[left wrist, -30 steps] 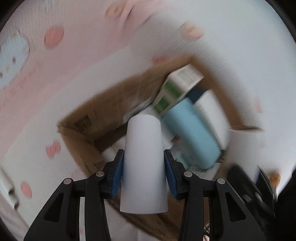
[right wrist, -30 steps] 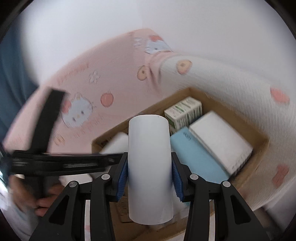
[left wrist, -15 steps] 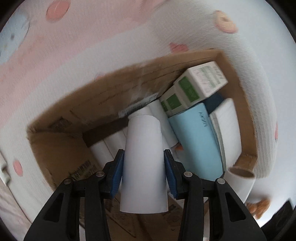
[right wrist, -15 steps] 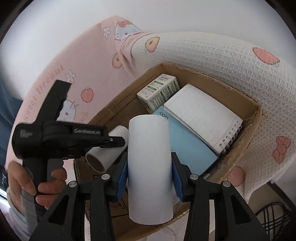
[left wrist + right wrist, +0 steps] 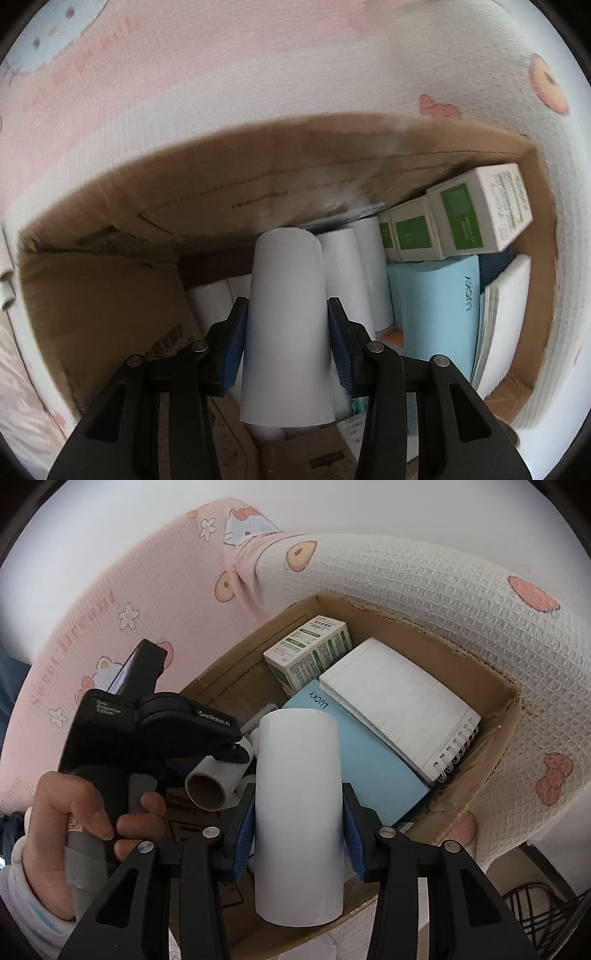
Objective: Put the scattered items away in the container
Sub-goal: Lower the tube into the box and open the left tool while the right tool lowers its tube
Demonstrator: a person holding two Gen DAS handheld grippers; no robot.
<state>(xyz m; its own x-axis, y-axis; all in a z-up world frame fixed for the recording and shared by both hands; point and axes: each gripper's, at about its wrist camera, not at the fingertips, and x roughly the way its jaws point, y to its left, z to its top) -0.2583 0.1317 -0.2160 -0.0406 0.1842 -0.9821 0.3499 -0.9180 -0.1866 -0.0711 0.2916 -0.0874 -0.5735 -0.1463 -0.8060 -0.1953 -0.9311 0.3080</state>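
Note:
My left gripper (image 5: 286, 328) is shut on a white paper roll (image 5: 286, 325) and holds it low inside the open cardboard box (image 5: 221, 177), above other white rolls (image 5: 347, 273) lying on the bottom. My right gripper (image 5: 298, 823) is shut on a second white roll (image 5: 299, 819) and holds it over the near rim of the same box (image 5: 495, 716). The left gripper's black body (image 5: 147, 731), with its roll's open end (image 5: 207, 788), shows at the left in the right wrist view.
In the box lie green-and-white cartons (image 5: 476, 210) (image 5: 310, 650), a light blue book (image 5: 436, 310) (image 5: 369, 771) and a white spiral notebook (image 5: 402, 705). The box sits on a pink and white patterned blanket (image 5: 424, 583). A black wire rack (image 5: 535, 908) stands at the lower right.
My left gripper has moved down into the box with its roll. My right gripper has come closer to the box with its roll; both stay shut.

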